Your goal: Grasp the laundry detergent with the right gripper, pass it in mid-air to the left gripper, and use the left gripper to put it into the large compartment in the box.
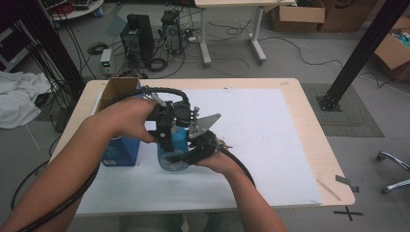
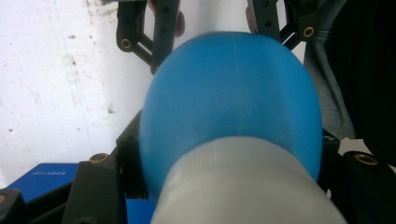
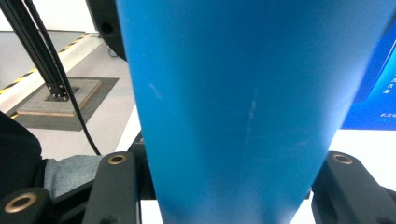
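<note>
A blue bottle (image 1: 175, 153) with a white cap stands on the white mat (image 1: 261, 135) near the table's front left. My left gripper (image 1: 169, 137) comes down from above and is shut on the white cap (image 2: 247, 186); black jaws flank the cap in the left gripper view, with the bottle's blue shoulder (image 2: 229, 93) beyond. My right gripper (image 1: 186, 157) reaches in from the right and is shut on the bottle's body (image 3: 243, 93), which sits between its jaws in the right gripper view. The right gripper's fingers (image 2: 163, 32) show at the far side of the bottle.
A blue carton (image 1: 121, 150) stands just left of the bottle, with an open cardboard box (image 1: 118, 89) behind it. The mat stretches bare to the right. A thin strip (image 1: 329, 189) lies near the table's front right corner.
</note>
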Available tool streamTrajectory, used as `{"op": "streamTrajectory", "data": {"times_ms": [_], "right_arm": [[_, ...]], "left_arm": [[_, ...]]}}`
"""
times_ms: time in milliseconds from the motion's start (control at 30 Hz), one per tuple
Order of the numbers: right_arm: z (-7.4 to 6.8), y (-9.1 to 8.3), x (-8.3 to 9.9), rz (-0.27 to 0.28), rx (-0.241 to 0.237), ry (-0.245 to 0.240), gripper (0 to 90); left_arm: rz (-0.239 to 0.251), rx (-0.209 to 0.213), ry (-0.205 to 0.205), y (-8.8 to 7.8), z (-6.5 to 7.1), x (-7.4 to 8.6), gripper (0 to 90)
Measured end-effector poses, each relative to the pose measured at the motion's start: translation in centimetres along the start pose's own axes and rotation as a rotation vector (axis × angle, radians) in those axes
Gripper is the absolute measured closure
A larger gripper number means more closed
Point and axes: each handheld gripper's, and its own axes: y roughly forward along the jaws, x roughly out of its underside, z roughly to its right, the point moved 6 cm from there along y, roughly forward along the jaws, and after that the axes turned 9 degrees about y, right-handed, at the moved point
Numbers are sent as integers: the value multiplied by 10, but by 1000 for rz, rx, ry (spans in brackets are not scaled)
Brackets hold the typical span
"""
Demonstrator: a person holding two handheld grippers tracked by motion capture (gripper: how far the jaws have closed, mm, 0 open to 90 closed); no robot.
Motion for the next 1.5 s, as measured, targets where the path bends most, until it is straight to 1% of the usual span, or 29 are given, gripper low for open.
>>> {"op": "streamTrajectory", "data": {"times_ms": [133,200,267,500,567,600,667,767,800,867,967,1000,1100,1300,1333,1400,1500], "right_arm": [[0,0,0,6,-2,0,457],[0,1,0,5,-4,1,457],[0,0,1,8,-5,1,457],[-1,-3,-1,11,-13,-11,450],[-1,-5,-1,14,-8,-18,444],[-2,-6,-1,15,-4,-18,438],[-2,-7,-1,19,9,-20,434],[-2,-8,-1,18,10,-12,421],[-1,-8,0,15,25,2,381],[1,-9,1,15,32,10,349],[1,-10,3,16,35,22,332],[0,-11,2,25,40,23,296],[0,-13,2,27,34,28,281],[-2,-22,-1,23,46,23,234],[-2,-26,-1,18,59,25,205],[-2,-28,-1,18,63,31,193],[-2,-35,-1,11,78,35,168]], "left_arm": [[-7,-2,-2,0,0,0,378],[-9,-6,8,0,0,0,380],[-8,-9,-3,0,1,-1,383],[0,-18,-11,-3,2,-3,386],[1,-24,-13,-4,2,-4,387],[-9,-26,-9,-5,2,-5,387],[-11,-28,-7,-6,2,-5,387],[-9,-30,-12,-6,2,-5,387],[-11,-32,-15,-6,2,-5,387],[-18,-28,-15,-8,2,-5,387],[-14,-23,-17,-8,2,-5,387],[-14,-22,-17,-8,2,-4,387],[-14,-19,-24,-8,2,-4,387],[-13,-14,-28,-10,1,-4,387],[-10,-16,-30,-12,1,-4,386],[-11,-13,-35,-14,1,-3,386],[1,-18,-46,-20,-1,-1,386]]}}
